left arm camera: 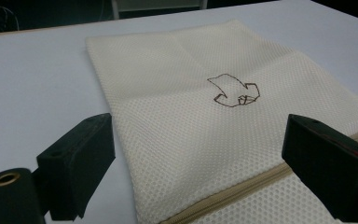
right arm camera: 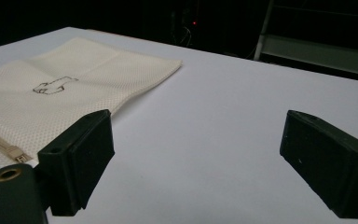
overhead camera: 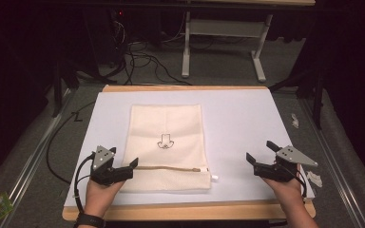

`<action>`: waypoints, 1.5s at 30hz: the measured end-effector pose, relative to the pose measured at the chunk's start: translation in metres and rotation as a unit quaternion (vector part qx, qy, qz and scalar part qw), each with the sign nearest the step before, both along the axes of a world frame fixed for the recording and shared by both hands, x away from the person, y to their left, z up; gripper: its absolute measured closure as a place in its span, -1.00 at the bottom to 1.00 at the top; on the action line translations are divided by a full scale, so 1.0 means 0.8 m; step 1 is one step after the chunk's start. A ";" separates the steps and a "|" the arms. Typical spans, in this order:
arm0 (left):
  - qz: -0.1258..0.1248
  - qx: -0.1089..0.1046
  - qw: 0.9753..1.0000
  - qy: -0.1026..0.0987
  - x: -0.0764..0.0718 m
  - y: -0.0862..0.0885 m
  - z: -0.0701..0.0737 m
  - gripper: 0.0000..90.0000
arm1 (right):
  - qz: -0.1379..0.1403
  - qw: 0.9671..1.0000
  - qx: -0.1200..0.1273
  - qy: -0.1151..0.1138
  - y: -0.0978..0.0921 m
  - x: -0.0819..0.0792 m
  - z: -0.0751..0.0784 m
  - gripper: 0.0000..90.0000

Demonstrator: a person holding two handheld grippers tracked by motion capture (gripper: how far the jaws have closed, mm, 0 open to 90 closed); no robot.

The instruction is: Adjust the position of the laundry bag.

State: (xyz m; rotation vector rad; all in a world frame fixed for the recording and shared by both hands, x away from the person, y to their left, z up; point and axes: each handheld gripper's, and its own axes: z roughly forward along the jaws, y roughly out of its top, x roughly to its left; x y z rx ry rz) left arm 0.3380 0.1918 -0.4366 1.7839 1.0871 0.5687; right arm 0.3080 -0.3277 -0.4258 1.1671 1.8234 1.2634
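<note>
one cream mesh bag (overhead camera: 167, 145) lies flat mid-table, zipper (overhead camera: 171, 168) along its near edge.
your left gripper (overhead camera: 123, 170) hovers wide at the bag's near-left corner, likely to pin it; your right gripper (overhead camera: 259, 159), also wide, waits well apart over bare white table (overhead camera: 247, 123). the left gripper view shows the mesh weave and embroidered mark (left arm camera: 233, 90) closely.

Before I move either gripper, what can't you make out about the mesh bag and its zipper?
- Inside of the bag: hidden by its own mesh in the high view; it lies flat.
- Zipper: both ends cut off by the edges of the left gripper view.
- Zipper pull: too small in the high view to tell its shape.
- Bag's near-left corner: covered by the left gripper in the high view.
</note>
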 end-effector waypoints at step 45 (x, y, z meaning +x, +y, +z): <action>0.024 -0.005 0.985 0.172 0.029 0.007 -0.049 0.93 | 0.100 0.986 -0.047 0.124 0.110 0.025 -0.048 0.05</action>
